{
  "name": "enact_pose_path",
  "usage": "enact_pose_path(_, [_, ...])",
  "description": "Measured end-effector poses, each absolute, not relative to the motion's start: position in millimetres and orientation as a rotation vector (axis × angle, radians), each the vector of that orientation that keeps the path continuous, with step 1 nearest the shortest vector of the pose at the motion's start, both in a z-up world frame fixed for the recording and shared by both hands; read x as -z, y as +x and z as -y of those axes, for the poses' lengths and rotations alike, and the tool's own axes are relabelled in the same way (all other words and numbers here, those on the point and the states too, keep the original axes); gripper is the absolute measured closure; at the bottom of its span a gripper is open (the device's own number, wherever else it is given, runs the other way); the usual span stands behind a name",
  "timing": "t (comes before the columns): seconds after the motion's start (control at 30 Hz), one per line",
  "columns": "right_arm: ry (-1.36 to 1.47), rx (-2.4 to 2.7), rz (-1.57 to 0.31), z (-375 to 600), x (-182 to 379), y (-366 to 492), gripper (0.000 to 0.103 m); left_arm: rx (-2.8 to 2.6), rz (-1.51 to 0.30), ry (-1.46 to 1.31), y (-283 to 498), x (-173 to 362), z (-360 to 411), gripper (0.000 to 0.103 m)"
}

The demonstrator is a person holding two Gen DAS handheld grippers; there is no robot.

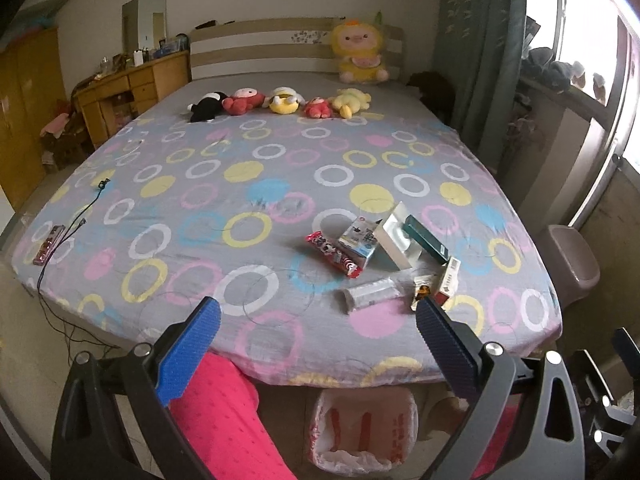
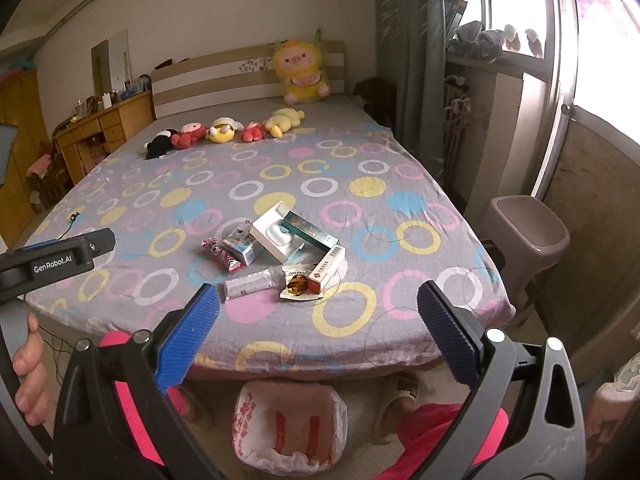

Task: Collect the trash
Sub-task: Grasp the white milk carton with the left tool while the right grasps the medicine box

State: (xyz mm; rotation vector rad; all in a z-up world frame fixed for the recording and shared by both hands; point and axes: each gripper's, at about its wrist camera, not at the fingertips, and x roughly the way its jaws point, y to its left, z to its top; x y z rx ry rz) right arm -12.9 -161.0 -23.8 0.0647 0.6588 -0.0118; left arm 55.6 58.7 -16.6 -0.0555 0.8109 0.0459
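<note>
A heap of trash lies near the bed's foot: a red snack wrapper (image 1: 335,255) (image 2: 221,255), a small carton (image 1: 357,242) (image 2: 243,246), a white open box (image 1: 396,240) (image 2: 276,236), a dark green box (image 1: 426,239) (image 2: 308,230), a silvery wrapper (image 1: 370,294) (image 2: 248,284), a red-white pack (image 1: 448,282) (image 2: 328,270) and an open packet (image 2: 297,286). A bin lined with a white-red bag (image 1: 362,428) (image 2: 290,426) stands on the floor below. My left gripper (image 1: 318,320) and right gripper (image 2: 318,304) are open and empty, held above the bed's edge, short of the heap.
The bed (image 1: 240,184) has a ring-patterned sheet, plush toys (image 1: 280,104) near the headboard, and a cable (image 1: 72,232) and a small red item (image 1: 48,244) at its left edge. A plastic stool (image 2: 524,236) stands right of it. A wooden desk (image 1: 132,88) stands at the far left.
</note>
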Motion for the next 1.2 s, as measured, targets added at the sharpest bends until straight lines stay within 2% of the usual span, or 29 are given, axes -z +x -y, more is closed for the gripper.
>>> enact_pose_path(0.4, [0.076,-0.059,-0.691,176,37,31,0.006,0.011,-0.923,-0.050,112,34,-61,0.007])
enact_pose_path(0.6, [-0.017,-0.013,-0.719,180,47,54,0.006,0.049,-1.000,-0.077,151,48,-62,0.007])
enact_pose_path(0.73, [0.048,-0.049,-0.764,195,55,79,0.006,0.060,-1.064,-0.124,183,60,-66,0.007])
enact_pose_path(1.2, [0.141,-0.013,-0.882,226,97,165,0.006,0.182,-1.191,0.159,269,119,-37,0.007])
